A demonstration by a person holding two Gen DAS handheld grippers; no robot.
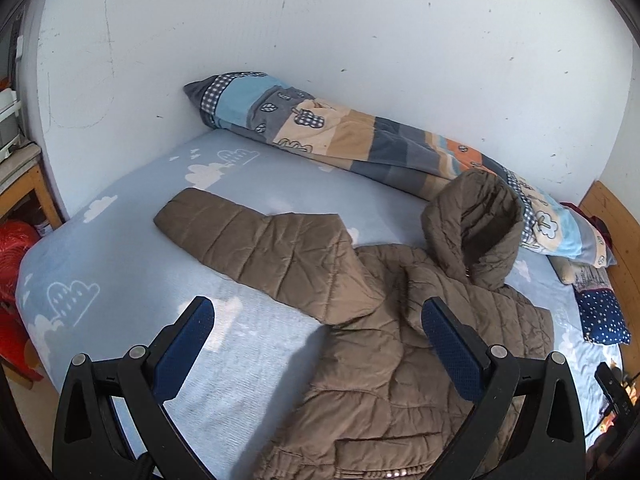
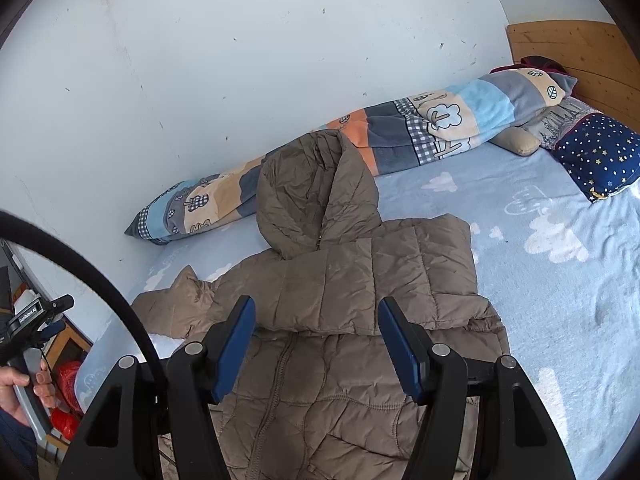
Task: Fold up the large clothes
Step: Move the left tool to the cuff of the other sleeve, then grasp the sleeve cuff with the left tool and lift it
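A brown quilted hooded jacket (image 1: 384,344) lies front up on the light blue bed sheet (image 1: 120,256). Its left sleeve (image 1: 256,248) stretches out flat to the left. In the right wrist view the jacket (image 2: 344,392) has its right sleeve (image 2: 372,276) folded across the chest, and the hood (image 2: 316,192) stands up at the back. My left gripper (image 1: 316,312) is open and empty, above the jacket's left shoulder. My right gripper (image 2: 316,312) is open and empty, above the folded sleeve and the zip.
A rolled patchwork blanket (image 1: 400,148) lies along the white wall. A navy star pillow (image 2: 600,156) and a wooden headboard (image 2: 576,56) are at the right end. A wooden table (image 1: 24,184) and red bags (image 1: 12,248) stand off the bed's left edge.
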